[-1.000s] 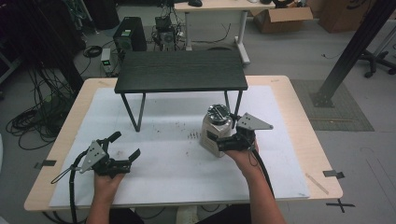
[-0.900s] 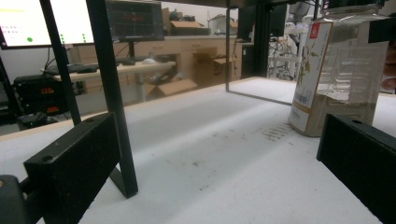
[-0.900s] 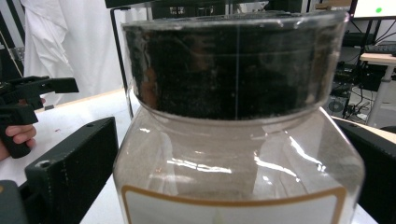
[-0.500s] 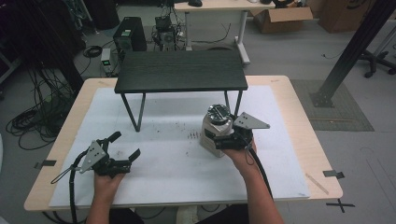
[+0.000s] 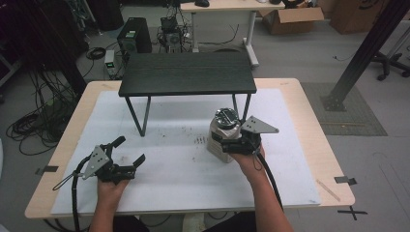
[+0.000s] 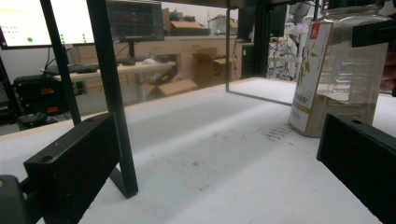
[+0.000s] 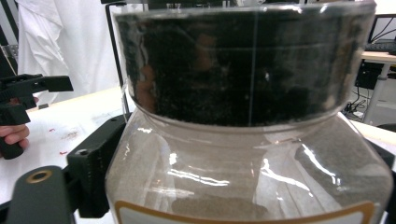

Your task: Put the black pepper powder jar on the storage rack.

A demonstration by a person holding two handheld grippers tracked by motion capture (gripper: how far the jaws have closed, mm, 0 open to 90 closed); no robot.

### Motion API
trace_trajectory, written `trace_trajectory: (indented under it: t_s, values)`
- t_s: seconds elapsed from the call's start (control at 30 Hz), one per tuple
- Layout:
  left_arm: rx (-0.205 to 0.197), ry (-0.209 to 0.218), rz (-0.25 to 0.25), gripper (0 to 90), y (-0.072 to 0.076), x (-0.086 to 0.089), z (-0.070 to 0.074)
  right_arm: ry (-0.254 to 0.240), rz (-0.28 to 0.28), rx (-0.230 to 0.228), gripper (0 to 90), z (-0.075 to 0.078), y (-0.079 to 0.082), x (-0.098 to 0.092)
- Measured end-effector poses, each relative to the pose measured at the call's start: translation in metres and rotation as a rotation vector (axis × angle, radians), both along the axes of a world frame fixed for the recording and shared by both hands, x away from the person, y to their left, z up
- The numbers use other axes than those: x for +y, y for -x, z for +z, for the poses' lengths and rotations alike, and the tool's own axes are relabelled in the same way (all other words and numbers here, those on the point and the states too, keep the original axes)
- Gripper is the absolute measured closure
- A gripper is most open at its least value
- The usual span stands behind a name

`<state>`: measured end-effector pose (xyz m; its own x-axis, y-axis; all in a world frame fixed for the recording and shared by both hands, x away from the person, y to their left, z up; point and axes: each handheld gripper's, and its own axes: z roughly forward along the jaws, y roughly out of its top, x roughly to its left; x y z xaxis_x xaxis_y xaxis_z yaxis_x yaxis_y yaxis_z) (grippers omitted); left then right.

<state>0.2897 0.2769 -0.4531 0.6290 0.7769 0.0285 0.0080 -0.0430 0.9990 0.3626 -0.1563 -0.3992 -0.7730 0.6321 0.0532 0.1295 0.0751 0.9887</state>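
A clear plastic jar (image 5: pixel 221 139) with a black lid (image 5: pixel 226 117) and a paper label stands on the white mat (image 5: pixel 169 169), right of centre. My right gripper (image 5: pixel 223 145) reaches in from the right; its jaws have just been closing around the jar's body. In the right gripper view the jar (image 7: pixel 252 163) stands between the jaws, and the left finger (image 7: pixel 95 172) lies against its wall. My left gripper (image 5: pixel 129 151) rests low at the front left, open and holding nothing. In the left gripper view the jar (image 6: pixel 336 70) stands far off to the right, beyond the wide-apart jaws.
A small black table (image 5: pixel 187 72) on thin metal legs (image 6: pixel 112 93) stands on the far half of the mat. Dark smudges (image 5: pixel 199 140) mark the mat left of the jar. The wooden tabletop's edge (image 5: pixel 309 121) borders the mat on all sides.
The right gripper's jaws have drawn in around the jar. Neither hand has shifted, and the jar stands where it was.
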Motion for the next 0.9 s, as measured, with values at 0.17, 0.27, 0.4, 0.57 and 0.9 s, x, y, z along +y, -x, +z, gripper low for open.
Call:
trace_trajectory:
  t_s: [0.17, 0.27, 0.4, 0.57, 0.9]
  values:
    - [0.0, 0.0, 0.0, 0.2, -0.0001, 0.0, 0.0, 0.0, -0.01, 0.006, 18.5, -0.0004, -0.0002, -0.0012]
    - [0.0, 0.001, -0.001, 0.2, -0.0001, 0.0, 0.0, 0.002, -0.018, 0.001, 20.3, -0.0001, -0.0002, -0.0015]
    - [0.001, 0.002, -0.001, 0.2, -0.0002, 0.0, 0.0, 0.013, -0.023, -0.009, 21.3, 0.0002, 0.0006, -0.0011]
    - [0.0, 0.001, 0.0, 0.2, -0.0002, 0.0, 0.0, 0.026, -0.022, -0.013, 22.5, 0.0011, 0.0008, -0.0012]
    - [-0.001, -0.001, 0.0, 0.2, 0.0, -0.0001, 0.0, 0.032, -0.022, -0.016, 23.2, 0.0013, 0.0015, -0.0013]
